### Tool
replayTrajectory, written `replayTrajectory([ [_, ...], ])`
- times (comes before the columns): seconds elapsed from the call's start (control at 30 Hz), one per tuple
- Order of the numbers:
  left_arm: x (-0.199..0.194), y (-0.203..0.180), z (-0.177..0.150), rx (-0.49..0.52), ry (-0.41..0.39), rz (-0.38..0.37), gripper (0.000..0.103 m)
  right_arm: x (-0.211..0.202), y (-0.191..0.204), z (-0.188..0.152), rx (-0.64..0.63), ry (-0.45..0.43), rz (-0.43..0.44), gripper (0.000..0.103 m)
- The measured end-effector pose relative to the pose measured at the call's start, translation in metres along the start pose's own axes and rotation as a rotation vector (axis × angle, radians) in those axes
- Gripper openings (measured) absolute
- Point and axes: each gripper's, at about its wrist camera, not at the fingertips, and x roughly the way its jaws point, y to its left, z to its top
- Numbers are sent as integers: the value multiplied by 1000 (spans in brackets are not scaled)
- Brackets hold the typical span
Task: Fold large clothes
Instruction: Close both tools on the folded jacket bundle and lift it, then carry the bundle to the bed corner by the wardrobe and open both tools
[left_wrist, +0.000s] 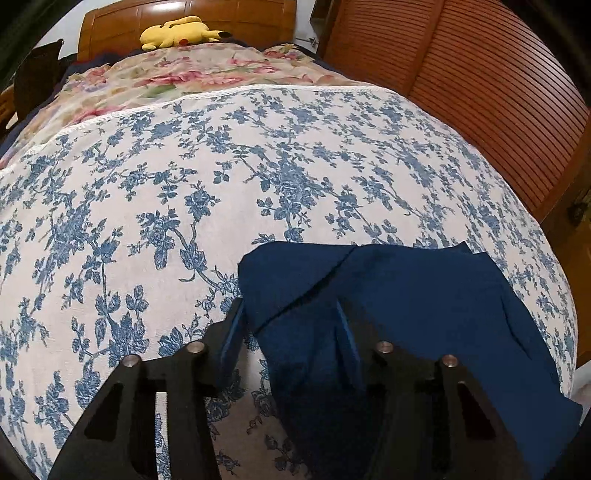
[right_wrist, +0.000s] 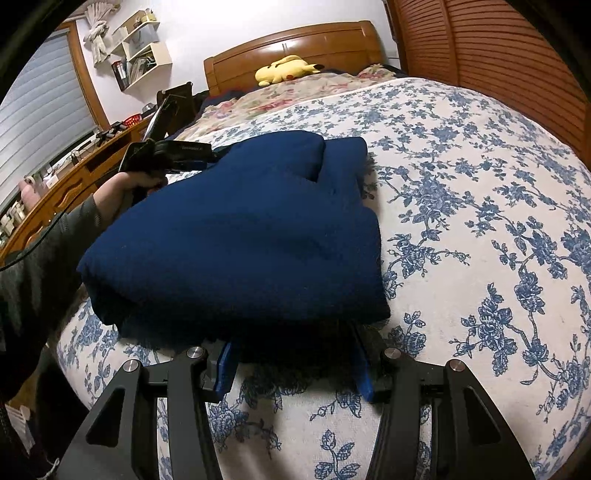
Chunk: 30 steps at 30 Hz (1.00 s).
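The right tongs (right_wrist: 291, 363) sit low on the bed (right_wrist: 480, 206), jaws apart. The near edge of the blue sweater (right_wrist: 240, 236) hangs over the gap between them, but the cloth hides the tips, so I cannot tell if they pinch it.

The left tongs (left_wrist: 291, 332) are at the sweater's other side, at about 9 o'clock in the right view. Their jaws are part way apart with a fold of blue cloth between them. The right pad (left_wrist: 345, 343) touches the cloth; the left one looks clear, so I think they are loose, not gripping.

The sweater lies folded in a thick pile near the foot of the bed. It looks soft, floppy and a bit heavy. It will sag, so it is best held at two corners of an edge.

Far off at 12 o'clock a yellow plush toy (right_wrist: 286, 68) rests by the headboard (right_wrist: 332, 40).
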Motion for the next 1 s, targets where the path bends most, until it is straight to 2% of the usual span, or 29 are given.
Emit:
replayTrajectory([
  [0.07,-1,-2,2,11,-2,13,27,0,1,0,-7,-3,-7,52],
  [0.1,-2,-1,3,11,-2,12,23,0,2,-1,-11,-4,-8,52],
  [0.13,-4,-2,4,14,-4,10,16,0,3,-1,-16,-4,0,47],
  [0.2,-11,-7,5,35,-23,26,12,-1,5,-2,-18,-4,22,38],
  [0.23,-15,-11,6,52,-36,38,11,-1,7,-2,-30,-5,29,30],
  [0.33,-34,-21,8,86,-91,61,9,-8,8,0,-55,-31,39,17],
  [0.43,-60,-35,14,106,-151,67,9,-15,4,3,-59,-54,64,14],
  [0.57,-87,-63,20,148,-205,73,8,-30,-7,8,-68,-89,55,12],
  [0.67,-105,-93,22,186,-254,64,8,-54,-20,11,-75,-158,10,12],
  [0.83,-118,-158,30,250,-294,20,8,-107,-73,14,-3,-264,-79,11],
  [0.93,-122,-208,34,291,-326,-26,8,-142,-106,14,-38,-298,-181,11],
  [1.0,-125,-248,34,319,-358,-89,8,-158,-126,15,-76,-285,-268,11],
])
